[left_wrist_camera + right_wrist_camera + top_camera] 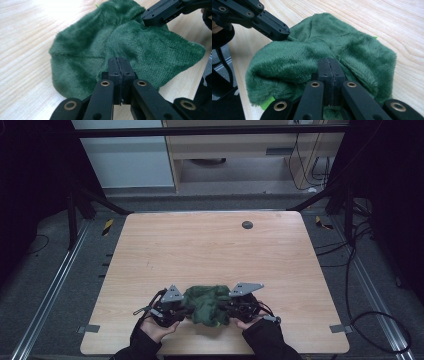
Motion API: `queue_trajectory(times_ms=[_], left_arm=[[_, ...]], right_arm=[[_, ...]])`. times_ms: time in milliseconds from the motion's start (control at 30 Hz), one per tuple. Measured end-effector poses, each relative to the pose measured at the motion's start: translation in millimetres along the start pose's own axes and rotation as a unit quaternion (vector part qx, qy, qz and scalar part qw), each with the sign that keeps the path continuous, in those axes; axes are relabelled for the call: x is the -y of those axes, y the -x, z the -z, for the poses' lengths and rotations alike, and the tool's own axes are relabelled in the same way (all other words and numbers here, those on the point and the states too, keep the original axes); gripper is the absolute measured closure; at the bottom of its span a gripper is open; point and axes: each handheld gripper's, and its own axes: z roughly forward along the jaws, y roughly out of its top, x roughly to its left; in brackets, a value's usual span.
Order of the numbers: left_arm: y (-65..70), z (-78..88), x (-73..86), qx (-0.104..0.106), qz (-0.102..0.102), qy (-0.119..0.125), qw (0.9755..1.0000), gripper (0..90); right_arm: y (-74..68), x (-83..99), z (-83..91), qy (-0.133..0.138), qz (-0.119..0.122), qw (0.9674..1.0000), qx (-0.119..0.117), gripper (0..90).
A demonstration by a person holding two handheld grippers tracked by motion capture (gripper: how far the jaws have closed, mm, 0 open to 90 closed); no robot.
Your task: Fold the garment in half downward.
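Note:
A dark green plush cloth [206, 304] lies bunched up near the front edge of the wooden table [210, 250]. My left gripper [187, 309] bites into its left side and my right gripper [225, 309] into its right side, the two facing each other closely. In the left gripper view the jaws [120, 62] are pressed together at a fold of the cloth [100, 42], with the right gripper [156, 15] at the cloth's far side. In the right gripper view the jaws [329, 63] are shut in the pile of the cloth [324, 42], and the left gripper [274, 28] touches its far edge.
A small black round disc [247, 224] sits at the table's far right. A bright green tag [267, 103] peeks from under the cloth. Dark frame bars and cables surround the table. The person's hands come in at the front edge.

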Motion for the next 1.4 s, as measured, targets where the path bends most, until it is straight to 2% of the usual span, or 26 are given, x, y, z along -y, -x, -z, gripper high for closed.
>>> queue_trajectory(times_ms=[300, 467, 600, 667, 700, 767, 833, 1000, 1033, 1067, 1100, 1200, 1233, 1333, 1400], left_arm=[[7.4, -12.1, 7.5, -0.002, -0.014, -0.030, 0.9994, 89.8], [7.5, -14.5, 8.6, -0.008, -0.016, -0.033, 0.9993, 89.8], [7.2, -12.1, 7.7, -0.011, -0.013, -0.027, 0.9995, 89.7], [6.4, -7.2, 5.5, -0.016, -0.006, -0.014, 0.9997, 89.2], [4.7, -2.5, 3.6, -0.020, -0.002, -0.004, 0.9998, 87.3], [3.5, 0.4, 2.5, -0.023, 0.000, 0.002, 0.9997, 86.7], [-1.0, 7.6, 0.7, -0.030, 0.011, 0.018, 0.9993, 84.4], [-8.6, 13.5, 0.4, -0.042, 0.022, 0.028, 0.9985, 79.9], [-12.8, 16.0, 0.8, -0.050, 0.029, 0.032, 0.9978, 78.4], [-12.8, 16.0, 0.8, -0.050, 0.029, 0.032, 0.9978, 77.0], [-17.7, 17.9, 1.9, -0.063, 0.034, 0.034, 0.9969, 74.9], [-22.3, 19.3, 3.4, -0.074, 0.040, 0.036, 0.9958, 69.6], [-26.4, 20.6, 5.4, -0.087, 0.045, 0.041, 0.9943, 67.3], [-31.8, 23.3, 7.9, -0.095, 0.046, 0.043, 0.9935, 63.9], [-37.4, 26.6, 11.2, -0.108, 0.050, 0.048, 0.9918, 61.8]], right_arm=[[-2.9, 12.3, -3.3, -0.012, -0.004, 0.9999, -0.005, 90.0], [-1.3, 14.1, -5.8, -0.014, -0.004, 0.9999, -0.001, 90.0], [-1.4, 14.0, -5.6, -0.012, -0.004, 0.9999, -0.001, 89.8], [-1.5, 12.3, -3.4, -0.007, -0.005, 1.0000, -0.001, 89.2], [-0.4, 9.9, 0.4, 0.005, -0.006, 1.0000, -0.001, 88.2], [0.3, 8.6, 2.9, 0.011, -0.008, 0.9999, -0.001, 87.7], [3.6, 5.5, 10.2, 0.027, -0.012, 0.9995, 0.008, 86.6], [12.8, 3.3, 20.8, 0.043, -0.023, 0.9983, 0.031, 83.7], [15.9, 3.4, 23.8, 0.046, -0.027, 0.9979, 0.037, 81.4], [15.9, 3.4, 23.8, 0.046, -0.027, 0.9979, 0.037, 81.4], [21.9, 3.9, 28.0, 0.052, -0.031, 0.9969, 0.050, 77.7], [27.6, 5.2, 31.8, 0.055, -0.038, 0.9959, 0.062, 73.9], [33.3, 6.9, 34.4, 0.051, -0.040, 0.9951, 0.074, 70.5], [40.6, 9.8, 38.2, 0.047, -0.048, 0.9936, 0.091, 66.6], [44.1, 11.2, 40.3, 0.045, -0.051, 0.9928, 0.098, 65.3]])
